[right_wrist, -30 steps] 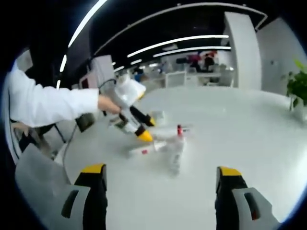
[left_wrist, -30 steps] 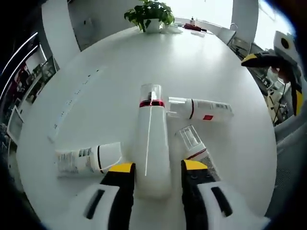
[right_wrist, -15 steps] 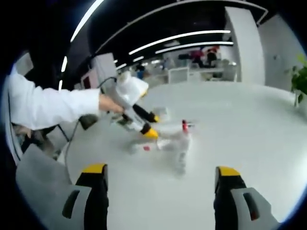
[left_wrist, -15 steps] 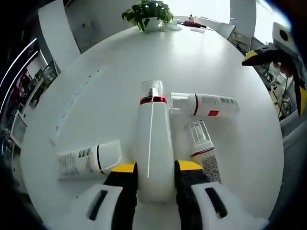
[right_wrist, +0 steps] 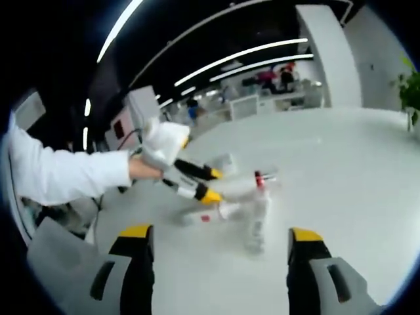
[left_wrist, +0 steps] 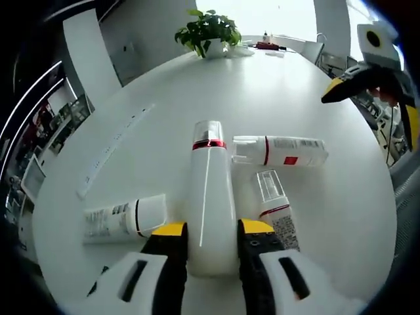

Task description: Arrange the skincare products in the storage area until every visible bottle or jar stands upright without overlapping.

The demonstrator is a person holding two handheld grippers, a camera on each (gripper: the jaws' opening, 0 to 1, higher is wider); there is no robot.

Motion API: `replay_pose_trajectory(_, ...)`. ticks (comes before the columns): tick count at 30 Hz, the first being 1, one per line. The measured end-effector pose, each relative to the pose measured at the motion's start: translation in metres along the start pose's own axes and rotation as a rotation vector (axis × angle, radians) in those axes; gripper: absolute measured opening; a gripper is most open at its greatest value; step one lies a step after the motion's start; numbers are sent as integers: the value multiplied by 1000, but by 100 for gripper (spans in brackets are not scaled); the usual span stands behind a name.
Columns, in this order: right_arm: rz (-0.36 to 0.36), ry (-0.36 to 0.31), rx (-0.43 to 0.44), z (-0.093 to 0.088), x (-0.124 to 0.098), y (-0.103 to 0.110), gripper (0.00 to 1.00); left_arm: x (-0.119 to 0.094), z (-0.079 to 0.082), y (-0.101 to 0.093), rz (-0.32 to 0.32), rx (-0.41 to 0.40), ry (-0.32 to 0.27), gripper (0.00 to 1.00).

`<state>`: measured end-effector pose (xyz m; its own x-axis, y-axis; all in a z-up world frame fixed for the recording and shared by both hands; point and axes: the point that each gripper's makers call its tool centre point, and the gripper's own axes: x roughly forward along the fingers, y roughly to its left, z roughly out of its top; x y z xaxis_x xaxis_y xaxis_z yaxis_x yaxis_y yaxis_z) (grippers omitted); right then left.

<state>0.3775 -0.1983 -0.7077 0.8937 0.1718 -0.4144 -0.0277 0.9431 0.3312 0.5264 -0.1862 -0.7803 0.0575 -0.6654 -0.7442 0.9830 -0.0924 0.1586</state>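
A round white table (left_wrist: 289,85) holds four skincare containers, all lying on their sides. In the left gripper view, the left gripper (left_wrist: 211,231) has its yellow-tipped jaws closed against the base of a tall white bottle (left_wrist: 210,197) with a red band and clear cap, which points away towards the far side. Just left of it lies a white tube (left_wrist: 121,220). To the right, a small clear-capped bottle (left_wrist: 275,209) lies near the jaws, and beyond it a white bottle with a red label (left_wrist: 281,150) lies crosswise. A potted plant (left_wrist: 210,29) stands at the far edge. In the right gripper view, the right gripper (right_wrist: 220,236) hangs above the table, jaws spread wide and holding nothing, well apart from the bottles. A white sleeve (right_wrist: 62,177) reaches in from the left.
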Motion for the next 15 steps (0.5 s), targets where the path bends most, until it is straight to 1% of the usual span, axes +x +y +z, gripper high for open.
replay_pose_trajectory(4,-1,-28,51,4,5,-3,79,0,1,0,5,-25,-21,26)
replay_pose_trajectory(8,4,-92,150,12,14,-13,76,0,2,0,15,-38,-43,26)
replay_pose_trajectory(11,2,-94,202,8,22,-22,76,0,1,1,21,-44,-54,26)
replay_pose_trajectory(12,1,-107,243,8,26,-26,76,0,1,3,22,-44,-56,26)
replay_pose_trajectory(15,5,-137,321,10,31,-32,76,-3,1,2,24,-64,-76,26)
